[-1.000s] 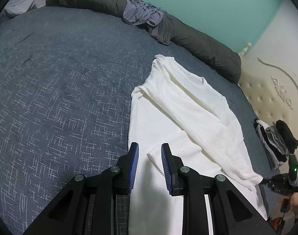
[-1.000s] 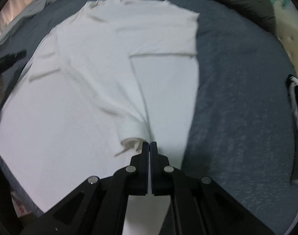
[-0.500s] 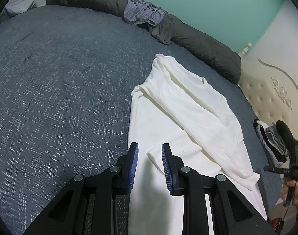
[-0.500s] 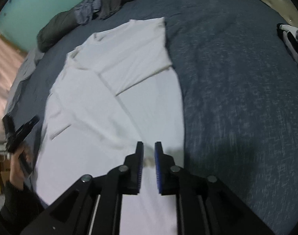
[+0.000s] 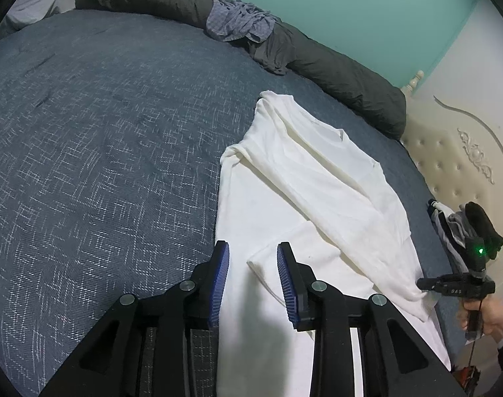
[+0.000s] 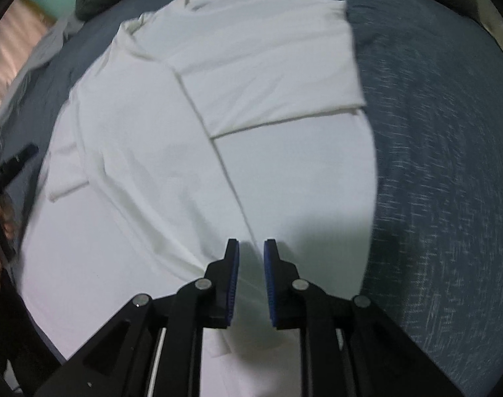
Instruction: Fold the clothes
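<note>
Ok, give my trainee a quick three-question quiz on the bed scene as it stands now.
1. True or false: the white shirt hangs lifted off the bedspread.
2. What lies on the long dark bolster by the wall? A) a checked garment B) a towel C) a book
3. Fill in: both sleeves of the shirt are folded ____ the body.

Key
1. False: it lies flat; the left gripper and right gripper grip nothing, and the left's jaws are opening.
2. A: the checked garment.
3. Over.
</note>
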The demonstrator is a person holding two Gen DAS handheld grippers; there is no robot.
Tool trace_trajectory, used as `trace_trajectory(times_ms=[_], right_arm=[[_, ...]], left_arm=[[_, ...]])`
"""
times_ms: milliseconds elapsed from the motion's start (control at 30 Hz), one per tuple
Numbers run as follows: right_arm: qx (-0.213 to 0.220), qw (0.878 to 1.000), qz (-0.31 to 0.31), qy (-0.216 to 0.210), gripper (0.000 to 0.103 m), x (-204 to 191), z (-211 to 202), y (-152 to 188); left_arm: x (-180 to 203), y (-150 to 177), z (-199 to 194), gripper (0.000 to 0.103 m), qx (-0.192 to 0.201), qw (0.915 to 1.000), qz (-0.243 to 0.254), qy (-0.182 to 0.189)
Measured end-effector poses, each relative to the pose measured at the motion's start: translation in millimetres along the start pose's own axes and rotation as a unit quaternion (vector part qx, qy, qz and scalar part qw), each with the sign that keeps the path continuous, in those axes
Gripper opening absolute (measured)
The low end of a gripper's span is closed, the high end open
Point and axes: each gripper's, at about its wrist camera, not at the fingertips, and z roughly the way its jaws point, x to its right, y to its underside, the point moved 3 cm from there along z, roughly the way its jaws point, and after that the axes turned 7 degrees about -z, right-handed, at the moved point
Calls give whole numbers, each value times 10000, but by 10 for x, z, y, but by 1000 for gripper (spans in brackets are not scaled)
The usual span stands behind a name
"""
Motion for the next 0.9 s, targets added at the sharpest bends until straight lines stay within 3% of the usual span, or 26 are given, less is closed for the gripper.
trace_trajectory(times_ms=[133,267,567,700,900], right_arm=[[-151,9993,-262,203,14,-71,85,0],[-126,9994,-265,189,3,-66,81,5],[378,9974,-420,443,1,-17,-279,-38],[527,9934,-555,857,1,20,-407,-118],[229,9948,-511,850,1,74,-208,-176]], left_arm=[[-2,-3,2,33,-4,10000,-4,2],[-7,-3,3,33,-7,10000,-7,2],[-18,-15,5,33,1,10000,-8,1],[-15,-16,10,33,-7,10000,10,2],[-12,-17,16,33,-25,10000,31,6]])
